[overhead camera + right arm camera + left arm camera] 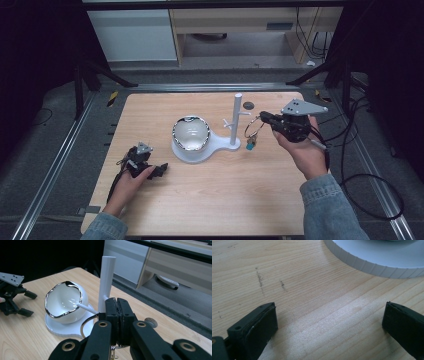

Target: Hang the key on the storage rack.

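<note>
Metal ring (253, 127) with a teal tag (250, 145) hangs pinched in our right gripper (263, 117), raised beside the white stand (237, 120). White bowl (190, 133) sits on the stand's base. Our left gripper (159, 171) rests on the table (210, 200), jaws wide.

A light wooden table (210, 200) carries a white stand (235, 145) holding a bowl (190, 132).
</note>
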A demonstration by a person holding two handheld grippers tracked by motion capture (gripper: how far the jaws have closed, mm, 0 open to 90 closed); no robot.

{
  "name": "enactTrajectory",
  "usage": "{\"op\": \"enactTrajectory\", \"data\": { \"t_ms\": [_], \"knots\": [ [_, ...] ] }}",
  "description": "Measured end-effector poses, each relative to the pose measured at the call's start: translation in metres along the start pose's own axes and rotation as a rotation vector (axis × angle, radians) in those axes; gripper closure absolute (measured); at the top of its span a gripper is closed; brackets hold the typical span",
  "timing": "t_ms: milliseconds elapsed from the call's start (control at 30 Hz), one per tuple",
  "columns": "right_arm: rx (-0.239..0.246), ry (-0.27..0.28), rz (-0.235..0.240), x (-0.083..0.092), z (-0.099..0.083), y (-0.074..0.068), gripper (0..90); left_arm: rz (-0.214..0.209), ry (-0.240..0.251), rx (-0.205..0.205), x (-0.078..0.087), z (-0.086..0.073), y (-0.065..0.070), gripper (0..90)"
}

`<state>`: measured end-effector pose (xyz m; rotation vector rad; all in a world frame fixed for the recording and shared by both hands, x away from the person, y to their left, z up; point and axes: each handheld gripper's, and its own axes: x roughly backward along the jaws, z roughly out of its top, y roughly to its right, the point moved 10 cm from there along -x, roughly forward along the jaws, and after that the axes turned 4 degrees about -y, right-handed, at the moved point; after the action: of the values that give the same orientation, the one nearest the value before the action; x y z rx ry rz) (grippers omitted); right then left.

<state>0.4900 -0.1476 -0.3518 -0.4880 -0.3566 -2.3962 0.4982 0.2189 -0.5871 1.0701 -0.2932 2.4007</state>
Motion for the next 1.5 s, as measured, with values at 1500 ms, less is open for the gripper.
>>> {"op": "enactTrajectory", "data": {
  "t_ms": [1500],
  "knots": [
    [-0.036, 0.028, -0.012, -0.013, 0.023, 0.007, 88.9, 0.0, 0.0, 0.001, 0.0, 0.0, 0.0, 0.0]
  ]
}}
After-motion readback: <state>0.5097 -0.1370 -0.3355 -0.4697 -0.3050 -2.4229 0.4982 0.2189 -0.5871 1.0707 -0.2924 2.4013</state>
